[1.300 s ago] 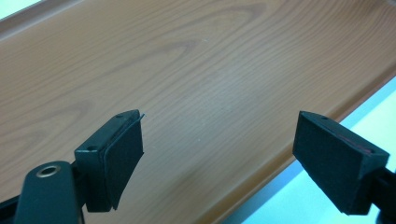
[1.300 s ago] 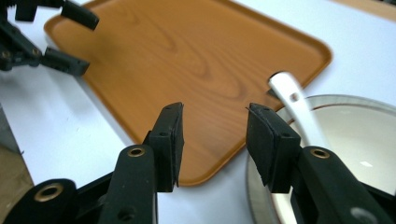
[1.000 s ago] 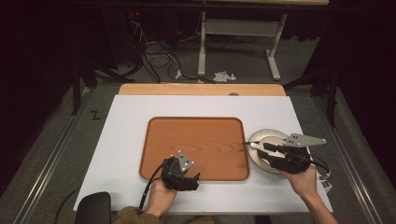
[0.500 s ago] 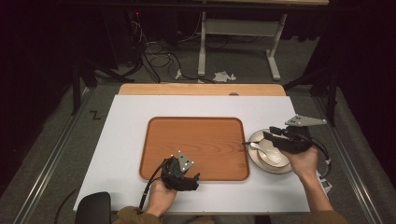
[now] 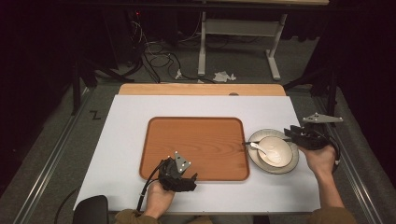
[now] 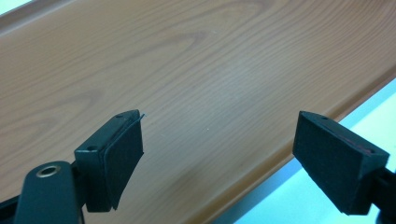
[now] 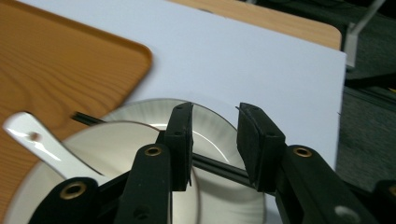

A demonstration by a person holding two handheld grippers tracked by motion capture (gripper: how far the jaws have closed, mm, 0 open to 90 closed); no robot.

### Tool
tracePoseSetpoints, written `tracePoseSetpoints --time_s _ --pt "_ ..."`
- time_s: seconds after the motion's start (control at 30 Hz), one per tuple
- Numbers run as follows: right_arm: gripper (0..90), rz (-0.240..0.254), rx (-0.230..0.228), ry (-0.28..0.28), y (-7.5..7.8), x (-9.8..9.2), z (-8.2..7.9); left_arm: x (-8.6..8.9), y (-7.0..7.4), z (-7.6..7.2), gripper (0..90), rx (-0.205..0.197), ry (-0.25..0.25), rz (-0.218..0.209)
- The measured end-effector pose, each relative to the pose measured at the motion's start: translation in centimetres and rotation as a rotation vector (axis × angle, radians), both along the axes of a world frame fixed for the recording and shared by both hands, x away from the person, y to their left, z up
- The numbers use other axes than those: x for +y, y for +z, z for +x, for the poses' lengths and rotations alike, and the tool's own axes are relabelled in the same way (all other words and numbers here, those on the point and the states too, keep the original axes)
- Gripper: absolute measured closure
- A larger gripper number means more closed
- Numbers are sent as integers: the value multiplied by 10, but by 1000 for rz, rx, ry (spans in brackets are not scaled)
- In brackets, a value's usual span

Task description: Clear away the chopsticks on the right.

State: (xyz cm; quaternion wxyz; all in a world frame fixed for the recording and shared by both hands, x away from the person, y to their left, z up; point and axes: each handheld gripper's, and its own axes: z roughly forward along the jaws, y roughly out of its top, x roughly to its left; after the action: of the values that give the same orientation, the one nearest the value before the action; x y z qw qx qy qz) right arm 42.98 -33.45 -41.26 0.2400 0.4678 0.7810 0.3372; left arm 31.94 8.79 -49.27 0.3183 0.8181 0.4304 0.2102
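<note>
A brown wooden tray (image 5: 196, 140) lies in the middle of the white table top. To its right a white bowl (image 5: 276, 151) sits on a pale plate (image 5: 289, 164), with a white spoon (image 5: 258, 148) resting in the bowl. A thin black stick (image 7: 215, 165) lies across the plate. My right gripper (image 5: 288, 134) hovers at the plate's far right rim. Its jaws (image 7: 215, 135) have just been closing but are still apart, and the pads press on nothing. My left gripper (image 5: 190, 181) rests open over the tray's (image 6: 196, 70) near edge with nothing between its jaws.
The white top (image 5: 196, 105) covers a wooden table whose far edge (image 5: 201, 89) shows beyond it. Dark floor with cables and a desk frame (image 5: 238, 28) lies farther back. The table's right edge is close to my right hand.
My right gripper has moved off the bowl toward the right and far side of the plate, uncovering bowl and spoon, and its jaws have narrowed. The left gripper has stayed put.
</note>
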Motion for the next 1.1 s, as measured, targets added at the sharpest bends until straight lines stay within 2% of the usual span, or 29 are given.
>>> tracePoseSetpoints --time_s 0.23,0.47,0.83,1.1 --pt "694 -70 64 -61 -19 -14 11 3 0 -2 164 -2 8 -1" --pt "692 -125 121 -81 -30 -18 21 4 0 -3 164 1 18 1" --pt "686 -162 147 -87 -39 -16 30 9 0 -6 165 -1 37 0" --pt "683 -191 160 -63 -40 -10 34 11 0 -7 164 -3 48 1"
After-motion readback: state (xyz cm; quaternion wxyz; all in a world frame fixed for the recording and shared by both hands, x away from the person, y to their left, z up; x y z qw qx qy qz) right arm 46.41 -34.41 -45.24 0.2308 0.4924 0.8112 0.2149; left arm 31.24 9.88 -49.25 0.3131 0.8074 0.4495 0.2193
